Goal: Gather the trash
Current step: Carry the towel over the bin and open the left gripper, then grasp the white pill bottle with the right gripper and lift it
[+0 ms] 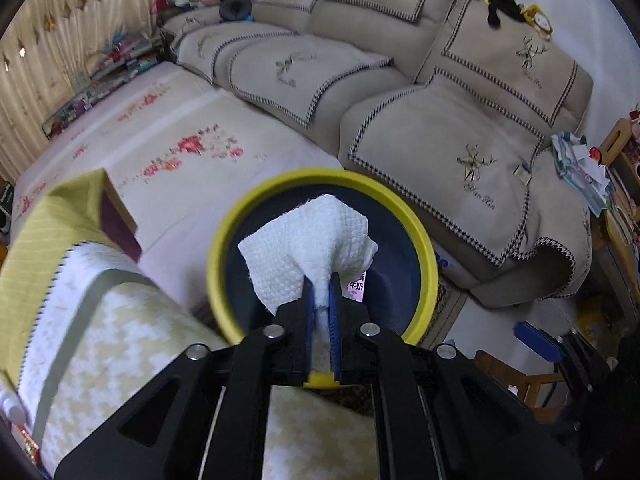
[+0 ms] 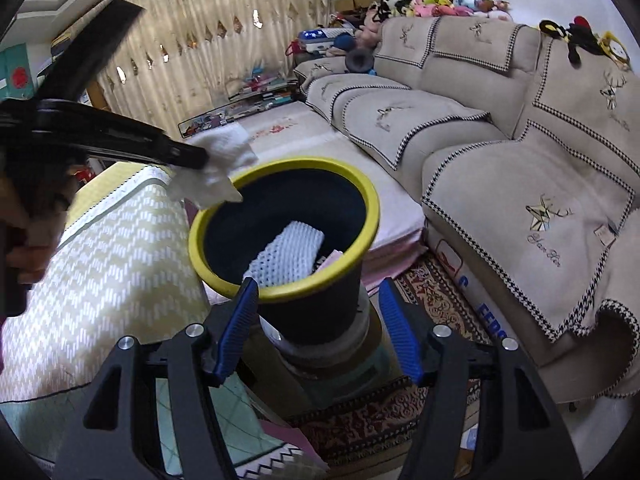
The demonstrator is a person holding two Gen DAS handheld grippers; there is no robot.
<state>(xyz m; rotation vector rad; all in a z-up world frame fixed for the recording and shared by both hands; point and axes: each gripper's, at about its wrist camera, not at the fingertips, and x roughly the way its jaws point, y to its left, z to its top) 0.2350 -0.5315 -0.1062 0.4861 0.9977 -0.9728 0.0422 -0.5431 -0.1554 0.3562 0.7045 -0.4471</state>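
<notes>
My left gripper (image 1: 322, 280) is shut on a crumpled white paper towel (image 1: 308, 248) and holds it just above the opening of a dark bin with a yellow rim (image 1: 224, 240). In the right wrist view the left gripper (image 2: 200, 158) comes in from the left with the paper towel (image 2: 220, 160) hanging over the bin's near-left rim (image 2: 360, 184). A white foam net sleeve (image 2: 288, 256) and some pink paper lie inside the bin. My right gripper (image 2: 316, 296) is open and empty, its blue fingers on either side of the bin's near wall.
A table with a yellow-white patterned cloth (image 2: 112, 264) stands left of the bin. A beige sofa (image 2: 520, 184) runs along the right, with a flowered mat (image 1: 180, 148) beside it. A patterned rug (image 2: 436, 296) lies below. Plush toys (image 2: 440, 0) sit on the sofa back.
</notes>
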